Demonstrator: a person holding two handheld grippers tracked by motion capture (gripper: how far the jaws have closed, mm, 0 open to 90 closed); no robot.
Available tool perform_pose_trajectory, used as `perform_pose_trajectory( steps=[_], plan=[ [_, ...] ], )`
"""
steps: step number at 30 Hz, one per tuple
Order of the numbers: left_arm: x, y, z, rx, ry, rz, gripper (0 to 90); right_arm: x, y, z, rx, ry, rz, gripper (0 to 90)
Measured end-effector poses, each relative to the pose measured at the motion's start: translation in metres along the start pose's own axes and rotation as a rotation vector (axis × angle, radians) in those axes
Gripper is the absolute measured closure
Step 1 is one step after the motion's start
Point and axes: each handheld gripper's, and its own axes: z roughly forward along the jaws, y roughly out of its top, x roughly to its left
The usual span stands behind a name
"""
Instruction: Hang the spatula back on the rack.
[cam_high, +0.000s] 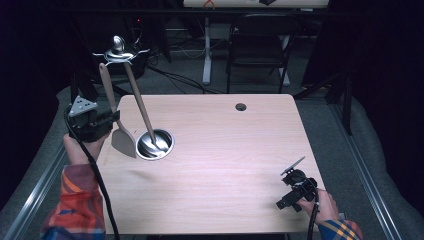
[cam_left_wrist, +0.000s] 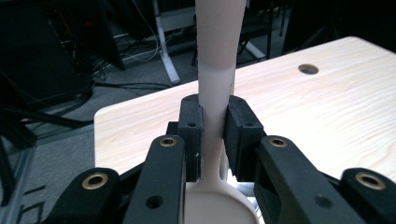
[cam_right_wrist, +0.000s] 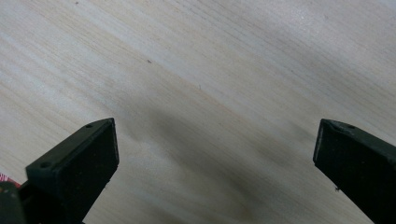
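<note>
A beige spatula (cam_high: 123, 142) hangs from the hooked top of a metal utensil stand (cam_high: 118, 50) at the table's left. My left gripper (cam_high: 107, 120) is shut on its handle just above the blade; in the left gripper view the pads (cam_left_wrist: 191, 126) press the handle of the spatula (cam_left_wrist: 215, 79) from both sides. A ladle (cam_high: 141, 107) also hangs from the stand, its bowl over the round metal base (cam_high: 167, 135). My right gripper (cam_high: 287, 192) stands open near the table's front right corner, over bare wood, with nothing between its fingers (cam_right_wrist: 91, 149).
The light wooden table (cam_high: 225, 150) has a small round cable hole (cam_high: 241, 106) near its far edge. A black chair (cam_high: 257, 45) and a white desk leg (cam_high: 207, 50) stand behind the table. Grey floor runs along both sides.
</note>
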Motion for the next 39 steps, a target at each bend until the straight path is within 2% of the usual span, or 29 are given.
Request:
perform_pose_trajectory(
  steps=[4, 6, 14, 22, 28, 32, 33, 35, 36, 39],
  plan=[
    [0.002, 0.002, 0.002, 0.017, -0.032, -0.005, 77.7, 0.0, 0.0, 0.0, 0.001, -0.008, -0.003, 0.0],
    [0.003, 0.003, 0.003, 0.022, -0.049, -0.013, 77.7, -0.001, 0.002, -0.002, 0.036, -0.008, -0.031, 0.0],
    [0.002, 0.004, 0.007, 0.024, -0.04, -0.01, 77.7, -0.001, 0.002, -0.002, 0.028, -0.013, -0.027, 0.0],
    [0.0, -0.001, 0.013, -0.025, -0.023, -0.01, 77.2, -0.002, 0.001, -0.005, -0.003, -0.018, -0.01, 0.0],
    [-0.004, -0.005, 0.019, -0.07, -0.03, -0.019, 76.7, -0.001, 0.001, -0.004, 0.006, -0.007, -0.016, 0.0],
    [-0.009, -0.006, 0.022, -0.087, -0.022, 0.006, 75.3, -0.002, 0.001, -0.003, 0.006, -0.009, -0.014, 0.0],
    [-0.009, -0.007, 0.022, -0.09, -0.019, 0.016, 74.6, 0.0, 0.0, -0.002, -0.015, -0.005, 0.004, 0.0],
    [-0.009, -0.007, 0.022, -0.091, -0.021, 0.018, 73.8, -0.002, 0.001, -0.003, 0.009, -0.006, -0.016, 0.0],
    [-0.009, -0.007, 0.022, -0.091, -0.021, 0.017, 73.5, 0.0, 0.0, -0.001, -0.012, -0.008, 0.002, 0.0],
    [-0.008, -0.007, 0.022, -0.088, -0.018, 0.009, 72.9, 0.0, 0.0, -0.001, -0.014, -0.006, 0.003, 0.0]
  ],
)
